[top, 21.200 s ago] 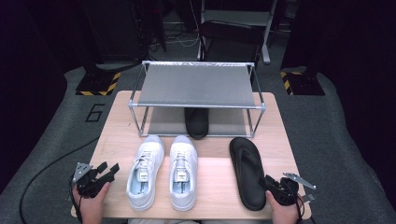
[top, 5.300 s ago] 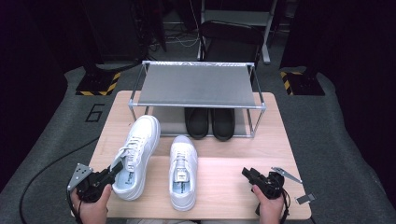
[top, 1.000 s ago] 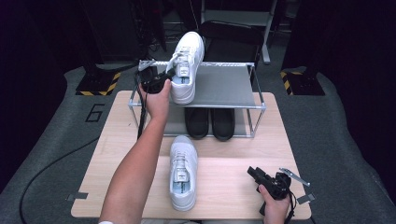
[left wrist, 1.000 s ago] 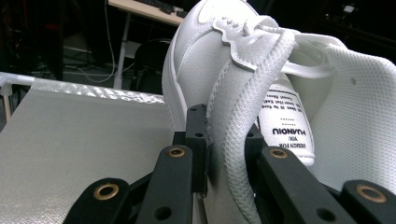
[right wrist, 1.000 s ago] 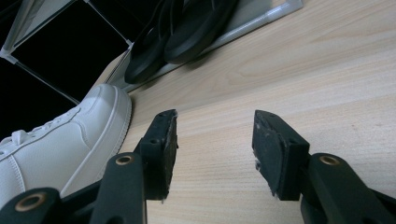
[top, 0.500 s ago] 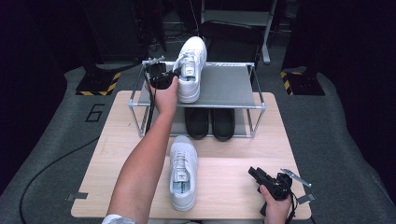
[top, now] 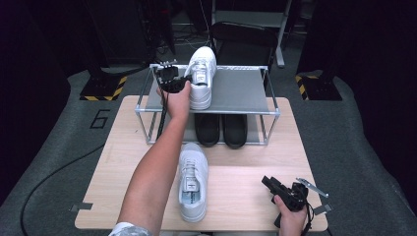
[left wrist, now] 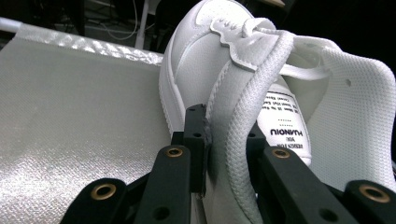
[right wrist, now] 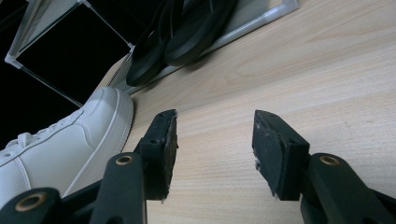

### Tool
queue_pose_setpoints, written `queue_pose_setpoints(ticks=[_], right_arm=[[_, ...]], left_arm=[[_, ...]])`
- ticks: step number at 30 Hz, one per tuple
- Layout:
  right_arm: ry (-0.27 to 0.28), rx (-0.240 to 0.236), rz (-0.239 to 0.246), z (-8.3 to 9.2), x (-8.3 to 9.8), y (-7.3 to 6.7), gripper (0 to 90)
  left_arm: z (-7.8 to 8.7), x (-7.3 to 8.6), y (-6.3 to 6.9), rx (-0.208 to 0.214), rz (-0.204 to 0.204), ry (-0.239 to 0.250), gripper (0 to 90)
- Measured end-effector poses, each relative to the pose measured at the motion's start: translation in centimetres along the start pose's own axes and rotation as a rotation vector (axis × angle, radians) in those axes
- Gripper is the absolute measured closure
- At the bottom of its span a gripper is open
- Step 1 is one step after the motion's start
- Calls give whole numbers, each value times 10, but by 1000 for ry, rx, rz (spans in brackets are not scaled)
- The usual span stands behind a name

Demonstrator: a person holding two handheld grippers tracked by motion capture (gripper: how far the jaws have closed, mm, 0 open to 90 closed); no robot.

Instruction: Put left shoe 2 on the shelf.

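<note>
One white sneaker (top: 201, 78) rests toe-away on the top of the grey metal rack (top: 236, 91), near its left half. My left gripper (top: 184, 81) is shut on its padded heel collar; in the left gripper view the jaws pinch that collar (left wrist: 233, 140) between them, with the rack's mesh top (left wrist: 70, 102) to the left. The second white sneaker (top: 193, 179) lies on the wooden table (top: 118, 147) in front of the rack. My right gripper (top: 269, 183) stands open low over the table's front right, nothing between its fingers (right wrist: 212, 135).
A pair of black slippers (top: 221, 129) sits on the table under the rack; in the right gripper view they (right wrist: 187, 28) lie ahead, with the table sneaker (right wrist: 60, 144) to the left. My left forearm stretches over the table's left middle. Bare wood (right wrist: 303, 70) surrounds the right gripper.
My left hand has carried the sneaker slightly right and down, and it now sits flatter on the rack's top. The right gripper has stayed where it was.
</note>
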State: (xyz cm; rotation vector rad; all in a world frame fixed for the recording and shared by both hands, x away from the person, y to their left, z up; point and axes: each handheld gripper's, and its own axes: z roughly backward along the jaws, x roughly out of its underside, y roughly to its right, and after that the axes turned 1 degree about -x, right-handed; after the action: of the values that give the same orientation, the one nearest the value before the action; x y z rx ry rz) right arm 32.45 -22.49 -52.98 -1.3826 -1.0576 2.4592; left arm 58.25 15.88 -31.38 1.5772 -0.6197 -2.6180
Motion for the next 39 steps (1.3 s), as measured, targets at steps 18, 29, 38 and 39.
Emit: queue_pose_setpoints(ticks=[18, 29, 38, 39], right_arm=[[-8, -7, -9, 0, 0, 0, 500], [-7, -12, -4, -1, 0, 0, 499], [-8, -13, -4, -2, 0, -1, 498], [-12, -15, -7, -2, 0, -1, 498]], left_arm=[[-11, -5, 0, 6, 15, -84, 741], [-13, -5, -9, 56, 2, -97, 582], [-14, -9, -16, 74, -51, -117, 473], [-15, -9, -17, 81, -52, -123, 464]])
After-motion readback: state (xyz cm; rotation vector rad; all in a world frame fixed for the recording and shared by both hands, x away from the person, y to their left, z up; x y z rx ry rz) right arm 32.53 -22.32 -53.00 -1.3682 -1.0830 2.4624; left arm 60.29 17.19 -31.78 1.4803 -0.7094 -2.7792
